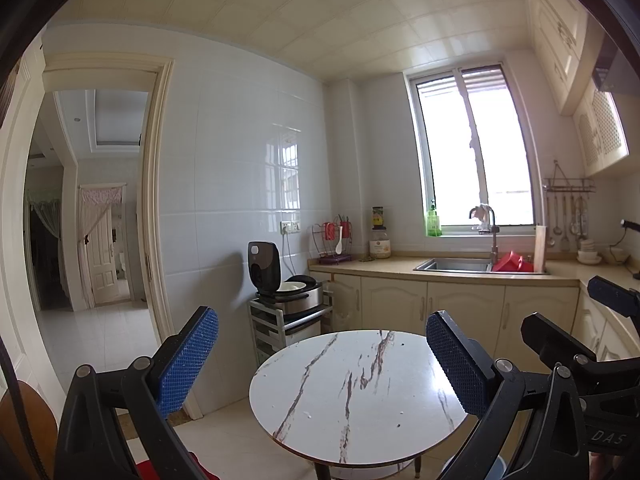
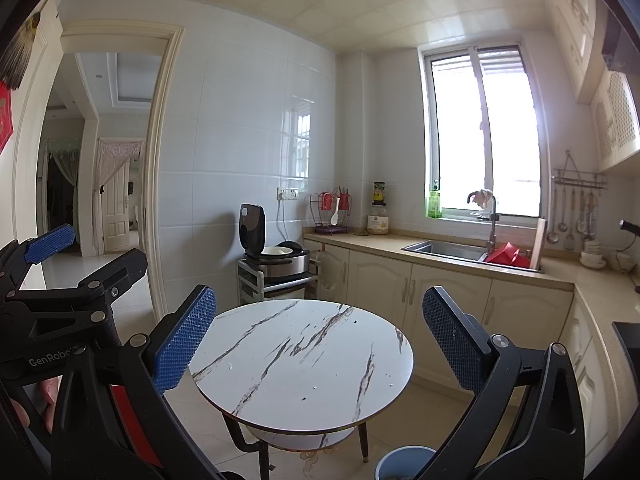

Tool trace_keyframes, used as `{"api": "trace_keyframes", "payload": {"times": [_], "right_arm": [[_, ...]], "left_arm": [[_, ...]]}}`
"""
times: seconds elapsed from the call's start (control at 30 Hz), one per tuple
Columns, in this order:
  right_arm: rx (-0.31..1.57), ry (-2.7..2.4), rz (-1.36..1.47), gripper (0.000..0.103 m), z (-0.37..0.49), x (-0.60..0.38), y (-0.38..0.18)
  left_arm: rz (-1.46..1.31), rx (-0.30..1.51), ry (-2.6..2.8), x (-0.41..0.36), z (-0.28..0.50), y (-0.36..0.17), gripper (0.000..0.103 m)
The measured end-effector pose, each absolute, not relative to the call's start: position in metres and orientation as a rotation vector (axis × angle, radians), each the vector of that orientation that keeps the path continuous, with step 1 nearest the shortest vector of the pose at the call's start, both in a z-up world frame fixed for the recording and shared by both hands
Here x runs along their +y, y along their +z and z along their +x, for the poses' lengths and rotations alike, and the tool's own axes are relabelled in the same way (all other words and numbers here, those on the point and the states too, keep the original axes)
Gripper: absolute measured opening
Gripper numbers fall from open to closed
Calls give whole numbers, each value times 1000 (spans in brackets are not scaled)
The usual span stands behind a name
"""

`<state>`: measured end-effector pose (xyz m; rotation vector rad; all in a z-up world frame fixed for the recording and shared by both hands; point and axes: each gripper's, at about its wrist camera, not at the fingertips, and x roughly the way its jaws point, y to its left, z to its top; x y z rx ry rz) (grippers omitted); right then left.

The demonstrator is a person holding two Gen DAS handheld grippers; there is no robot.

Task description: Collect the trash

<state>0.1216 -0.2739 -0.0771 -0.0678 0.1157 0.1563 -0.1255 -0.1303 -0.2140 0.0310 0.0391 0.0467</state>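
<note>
Small white and dark crumbs (image 2: 308,389), the only trash visible, lay scattered on the round marble-patterned table (image 2: 280,412), mostly toward its near edge; a few more specks (image 1: 307,415) showed in the left view. A blue bin (image 2: 404,462) stood on the floor just beside the table's near right leg, partly cut off by the frame. No larger piece of litter could be made out.

The left gripper (image 1: 320,364) and the right gripper (image 2: 320,340) both hung above and short of the tabletop, each with its blue-padded fingers spread wide apart and nothing between them. The two devices were held close side by side, each showing at the edge of the other's view.

Principal hazards, as judged from this position: the crumbs looked too small and flat for broad pads to pinch, so a closing attempt could push them off the edge onto the floor rather than lift them. Pads pressed down hard could scrape the glossy top or rock the light table. The grippers' closeness invited a collision if both reached together. The bin's low, half-hidden position made a missed drop likely.
</note>
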Motion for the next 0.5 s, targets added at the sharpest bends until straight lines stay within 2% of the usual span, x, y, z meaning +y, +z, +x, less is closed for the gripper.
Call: {"api": "trace_keyframes", "payload": {"times": [0.5], "right_arm": [[117, 158, -67, 103, 123, -275, -76]], "left_arm": [[31, 41, 46, -128, -125, -213, 102]]}}
